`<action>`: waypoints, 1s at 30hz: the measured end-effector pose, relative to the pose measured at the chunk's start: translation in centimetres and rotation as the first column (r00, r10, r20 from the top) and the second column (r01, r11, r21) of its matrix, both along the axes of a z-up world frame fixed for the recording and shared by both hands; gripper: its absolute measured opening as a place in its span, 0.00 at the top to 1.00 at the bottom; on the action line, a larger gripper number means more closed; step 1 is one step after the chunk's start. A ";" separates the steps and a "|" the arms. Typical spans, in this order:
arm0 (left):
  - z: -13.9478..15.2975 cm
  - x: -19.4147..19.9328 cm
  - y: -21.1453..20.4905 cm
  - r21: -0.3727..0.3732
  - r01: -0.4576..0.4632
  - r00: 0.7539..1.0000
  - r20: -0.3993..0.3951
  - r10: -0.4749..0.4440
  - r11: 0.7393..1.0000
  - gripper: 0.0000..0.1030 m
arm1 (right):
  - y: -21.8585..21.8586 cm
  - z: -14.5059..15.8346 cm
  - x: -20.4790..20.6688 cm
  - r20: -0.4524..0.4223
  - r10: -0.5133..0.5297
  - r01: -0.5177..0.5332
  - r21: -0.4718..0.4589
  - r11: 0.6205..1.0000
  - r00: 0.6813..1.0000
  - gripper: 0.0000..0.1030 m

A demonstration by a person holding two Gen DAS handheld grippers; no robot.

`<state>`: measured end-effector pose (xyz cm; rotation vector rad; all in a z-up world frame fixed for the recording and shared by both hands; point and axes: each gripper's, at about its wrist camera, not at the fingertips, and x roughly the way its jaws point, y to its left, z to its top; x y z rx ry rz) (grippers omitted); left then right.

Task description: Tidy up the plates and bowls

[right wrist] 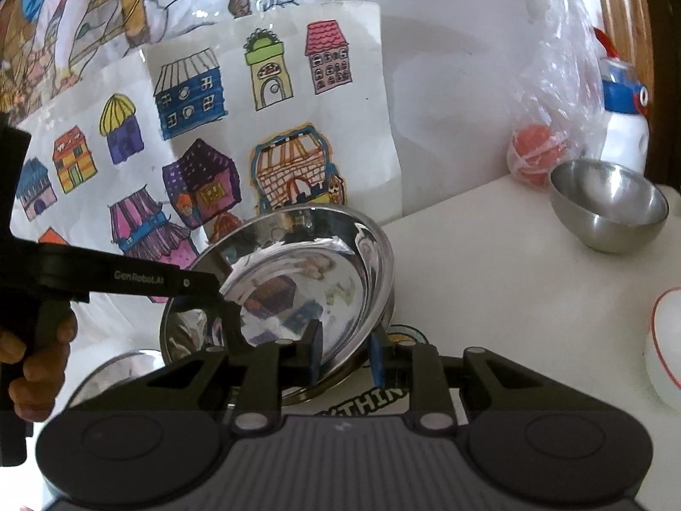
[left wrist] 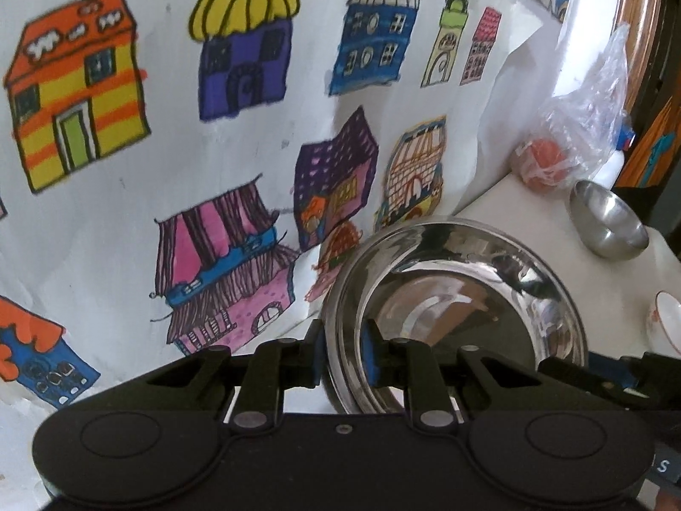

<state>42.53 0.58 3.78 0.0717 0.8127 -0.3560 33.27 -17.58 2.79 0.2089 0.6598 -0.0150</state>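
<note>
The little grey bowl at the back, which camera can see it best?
The right wrist view. There the little grey bowl sits upright on the table, with its whole rim and inside showing. The left wrist view shows the same bowl smaller, squeezed toward the edge and looking tilted.

Steel plate [right wrist: 293, 272] between both claws, tilted over table [right wrist: 489, 281]; small bowl [right wrist: 608, 208] far right; bagged fruit [right wrist: 534, 153] behind it; drawings [right wrist: 272, 85] behind plate
</note>
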 end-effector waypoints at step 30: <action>0.4 -1.0 1.1 -0.037 -0.056 0.998 0.033 0.057 0.998 0.56 | -0.9 1.5 -2.9 0.163 -0.053 0.054 -0.005 0.999 0.985 0.13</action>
